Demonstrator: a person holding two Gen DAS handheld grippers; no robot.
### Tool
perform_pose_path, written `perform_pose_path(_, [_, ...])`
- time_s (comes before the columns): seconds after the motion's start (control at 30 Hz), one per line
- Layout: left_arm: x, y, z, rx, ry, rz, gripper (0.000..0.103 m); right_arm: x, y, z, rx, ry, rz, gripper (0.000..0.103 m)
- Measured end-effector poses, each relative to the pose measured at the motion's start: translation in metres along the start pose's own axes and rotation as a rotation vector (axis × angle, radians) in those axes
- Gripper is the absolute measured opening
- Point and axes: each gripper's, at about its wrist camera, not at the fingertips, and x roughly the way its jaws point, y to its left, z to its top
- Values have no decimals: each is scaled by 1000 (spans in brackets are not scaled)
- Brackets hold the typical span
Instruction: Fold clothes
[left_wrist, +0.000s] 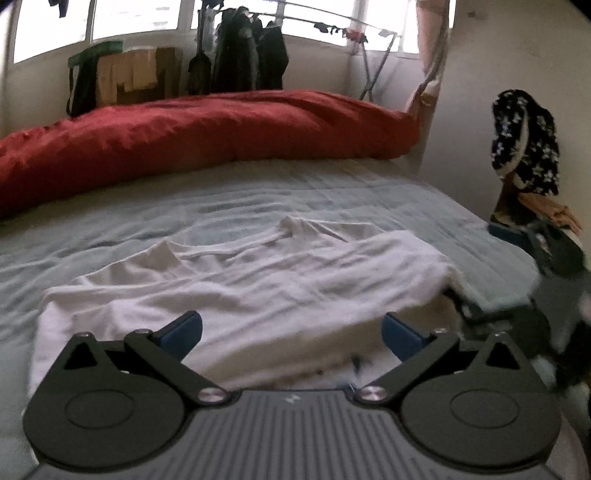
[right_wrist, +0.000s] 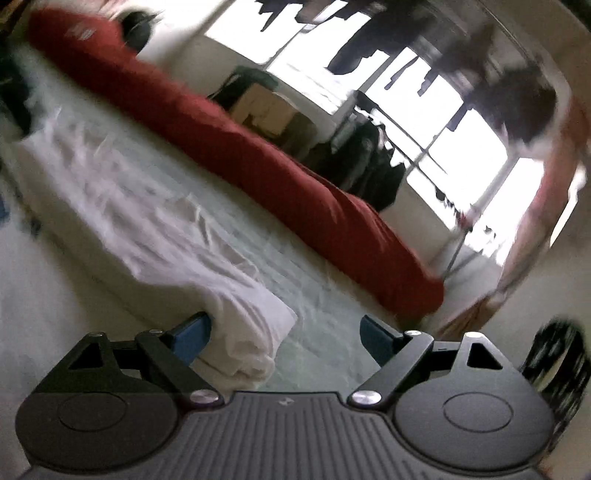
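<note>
Left wrist view: the left gripper (left_wrist: 291, 334) hangs over a white shirt (left_wrist: 236, 280), jaws spread wide with nothing between them. The shirt lies partly folded and creased on the pale sheet (left_wrist: 332, 192), with a red duvet (left_wrist: 192, 129) bunched along the far side of the bed. A dark flowered cloth (left_wrist: 524, 144) hangs at the right. Right wrist view, tilted and blurred: the right gripper (right_wrist: 286, 338) also stands wide apart, its left finger (right_wrist: 192, 338) just beside the shirt's bunched end (right_wrist: 247, 332), not pinching it.
</note>
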Motion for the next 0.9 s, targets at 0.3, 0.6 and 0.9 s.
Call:
perform_pose_path(0.3, [39,20,-9,-29,91,31,102,22,26,1,-268,-46,-187,96])
perform_pose_path(0.6, [39,21,-11,-3,106,47,102,25,12,-3,-258,39,-217,98])
perform_pose_path(0.9, [36,23,-13,-1,112,68,102,-11,-19,-5,-39,122,-58,97])
